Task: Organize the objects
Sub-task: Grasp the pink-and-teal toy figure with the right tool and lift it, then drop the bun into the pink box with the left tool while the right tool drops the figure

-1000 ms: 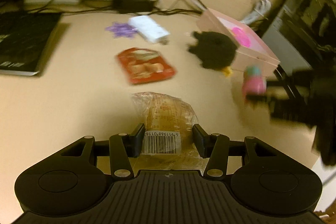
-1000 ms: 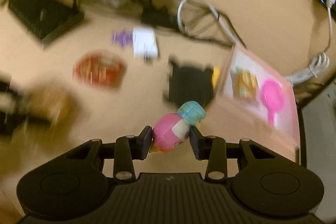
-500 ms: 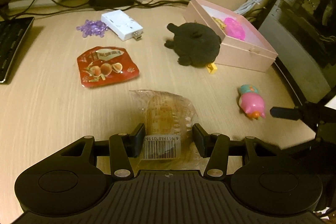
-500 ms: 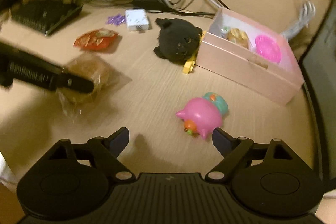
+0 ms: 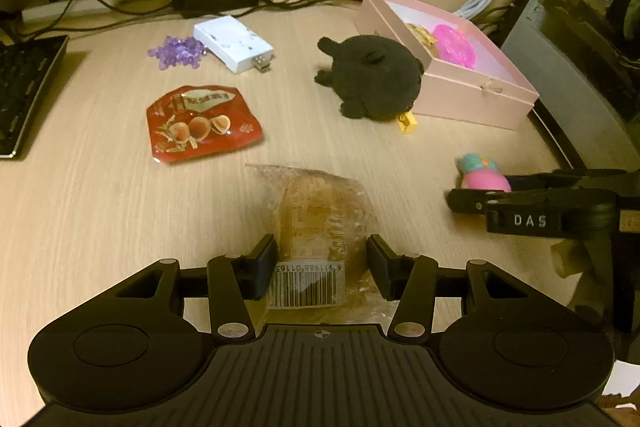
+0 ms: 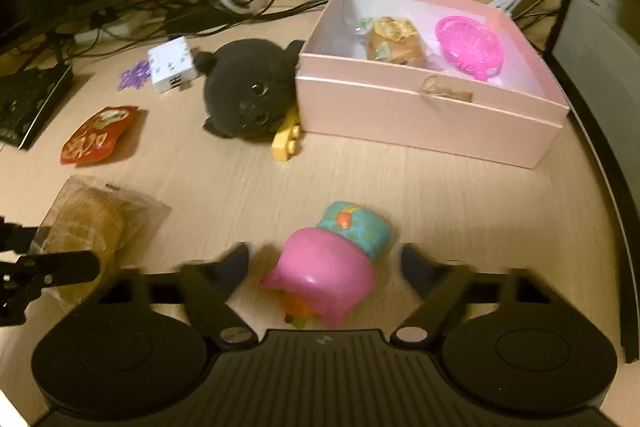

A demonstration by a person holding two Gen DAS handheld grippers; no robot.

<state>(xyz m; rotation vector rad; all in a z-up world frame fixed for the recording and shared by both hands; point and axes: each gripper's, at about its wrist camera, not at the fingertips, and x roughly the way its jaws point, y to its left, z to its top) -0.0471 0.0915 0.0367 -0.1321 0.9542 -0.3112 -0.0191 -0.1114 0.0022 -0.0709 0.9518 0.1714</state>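
My left gripper (image 5: 322, 269) is shut on a bread bun in a clear wrapper (image 5: 320, 223), which lies on the desk. My right gripper (image 6: 324, 267) is open, its fingers either side of a pink pig toy with a teal hat (image 6: 332, 263) lying on the desk. The toy (image 5: 482, 175) and the right gripper (image 5: 480, 195) also show in the left wrist view. The open pink box (image 6: 424, 107) holds a wrapped bun (image 6: 394, 41) and a pink basket (image 6: 470, 47).
A black plush (image 6: 248, 95) and a yellow brick (image 6: 286, 141) sit against the box. A red snack packet (image 5: 202, 123), white adapter (image 5: 234, 43) and purple beads (image 5: 176, 49) lie further back. Cables, a keyboard (image 5: 24, 87) and a computer case (image 5: 580, 27) ring the desk.
My right gripper let the pink pig toy go onto the desk, opened, and has now moved in around it again. My left gripper stays shut on the bun.
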